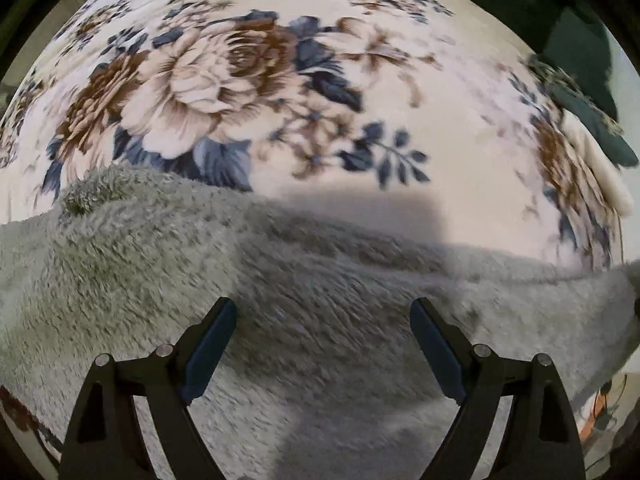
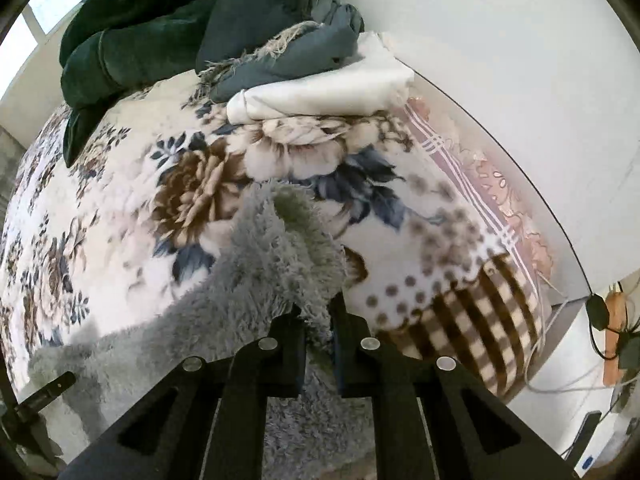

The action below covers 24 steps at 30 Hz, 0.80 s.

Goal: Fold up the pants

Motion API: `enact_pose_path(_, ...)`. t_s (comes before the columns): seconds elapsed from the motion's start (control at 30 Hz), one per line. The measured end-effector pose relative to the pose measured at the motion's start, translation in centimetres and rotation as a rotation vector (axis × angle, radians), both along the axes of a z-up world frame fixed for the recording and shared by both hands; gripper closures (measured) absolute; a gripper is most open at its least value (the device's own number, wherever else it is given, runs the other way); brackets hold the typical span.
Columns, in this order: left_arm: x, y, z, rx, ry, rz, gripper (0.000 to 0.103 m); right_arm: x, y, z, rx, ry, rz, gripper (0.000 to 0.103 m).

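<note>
The pants are grey and fluffy and lie across a floral blanket on a bed. My left gripper is open, its fingers spread wide just above the pants, holding nothing. In the right wrist view the pants run from the lower left up toward the middle. My right gripper is shut on a fold of the pants and lifts that edge off the blanket. The left gripper's tip shows at the lower left edge of that view.
Dark green and grey-blue bedding and a folded white cloth are piled at the bed's far end. A white wall runs along the right side. A checked blanket edge hangs there, with cables and a white stand beyond.
</note>
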State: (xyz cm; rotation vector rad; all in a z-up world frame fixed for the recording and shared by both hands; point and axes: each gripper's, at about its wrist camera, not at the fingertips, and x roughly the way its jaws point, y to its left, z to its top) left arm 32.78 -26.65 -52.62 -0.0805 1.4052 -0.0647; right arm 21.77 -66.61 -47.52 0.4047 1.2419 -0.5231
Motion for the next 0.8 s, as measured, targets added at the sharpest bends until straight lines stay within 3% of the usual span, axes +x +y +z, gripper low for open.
enact_pose_path(0.07,0.6,0.3,-0.4,0.000,0.005,0.015,0.015,0.5,-0.8,-4.4,0.130,0.146,0.000,0.089)
enact_pose_path(0.13,1.3,0.5,-1.5,0.022,0.024,0.021,0.015,-0.5,-2.4,-7.3,0.275,0.236,-0.068,0.079)
enact_pose_path(0.2,1.9,0.3,-2.7,0.033,0.045,0.005,0.015,-1.9,-3.4,-6.9,0.313,0.188,-0.118,0.076)
enact_pose_path(0.27,2.3,-0.1,-3.2,0.042,0.017,-0.043,0.019,-3.7,-4.3,-5.1,0.295,0.141,-0.177,0.061)
enact_pose_path(0.33,2.5,-0.4,-2.5,0.053,-0.058,-0.104,0.051,-5.8,-4.9,-4.0,0.305,0.104,-0.251,0.057)
enact_pose_path(0.37,2.7,-0.3,-2.1,0.059,-0.080,-0.112,0.084,-6.5,-5.0,-3.3,0.316,0.095,-0.277,0.057)
enact_pose_path(0.4,2.8,-0.1,-1.7,0.050,-0.099,-0.117,0.103,-7.4,-4.9,-3.0,0.336,0.085,-0.304,0.057)
enact_pose_path(0.57,4.6,2.3,0.8,-0.008,-0.138,-0.064,0.103,-10.8,-3.7,-3.1,0.374,0.073,-0.385,0.057)
enact_pose_path(0.7,5.1,2.6,1.3,-0.141,-0.068,-0.021,0.099,-12.3,-2.2,-5.2,0.516,0.067,-0.463,0.057)
enact_pose_path(0.73,5.0,2.1,1.5,-0.170,-0.045,-0.027,0.095,-12.6,-1.9,-5.2,0.513,0.067,-0.484,0.057)
enact_pose_path(0.77,5.2,1.4,1.6,-0.193,-0.031,-0.041,0.078,-13.1,-1.8,-4.8,0.504,0.052,-0.504,0.057)
enact_pose_path(0.8,5.0,0.6,1.8,-0.207,-0.013,-0.067,0.049,-13.9,-1.5,-3.9,0.495,0.015,-0.529,0.057)
